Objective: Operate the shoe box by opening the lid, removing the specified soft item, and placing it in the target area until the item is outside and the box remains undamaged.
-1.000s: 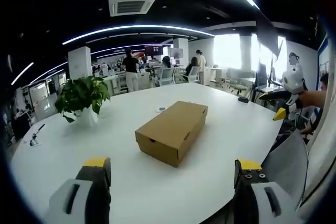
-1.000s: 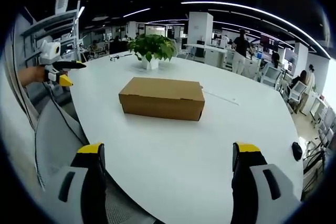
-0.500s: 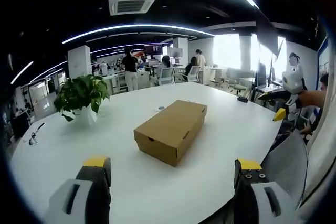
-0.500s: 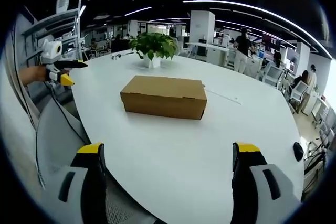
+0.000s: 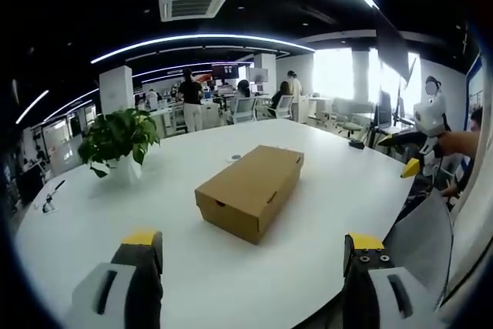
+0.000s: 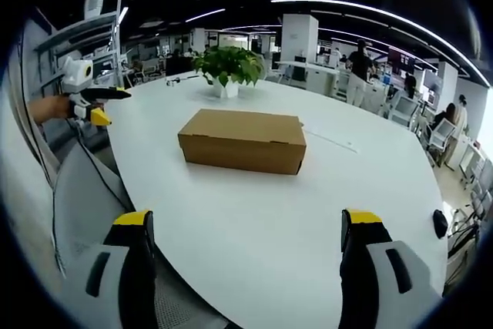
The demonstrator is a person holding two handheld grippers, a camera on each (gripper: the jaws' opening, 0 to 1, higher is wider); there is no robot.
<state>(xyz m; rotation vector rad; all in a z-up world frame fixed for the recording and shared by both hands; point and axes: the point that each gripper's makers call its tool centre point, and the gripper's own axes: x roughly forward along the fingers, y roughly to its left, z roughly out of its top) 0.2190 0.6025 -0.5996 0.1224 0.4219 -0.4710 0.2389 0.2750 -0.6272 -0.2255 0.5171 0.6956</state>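
A closed brown cardboard shoe box (image 5: 249,190) lies in the middle of a large round white table (image 5: 192,267), also seen lengthwise as the shoe box (image 6: 243,140). My left gripper (image 5: 253,256) is open, its jaws wide apart over the table's near edge, well short of the box. My right gripper (image 6: 245,229) is also open, jaws spread, at the table's edge on another side. The right gripper (image 5: 420,144) appears held in a hand at the far right of the left gripper view; the left gripper (image 6: 86,98) shows at the left of the right gripper view.
A potted green plant (image 5: 119,144), also seen as the plant (image 6: 226,67), stands on the table beyond the box. A small round white object (image 5: 235,159) lies near the box. A dark item (image 6: 439,223) sits at the table's right edge. Office desks, chairs and people fill the background.
Both views have shifted very slightly; the box and plant have not moved. Both grippers stay open.
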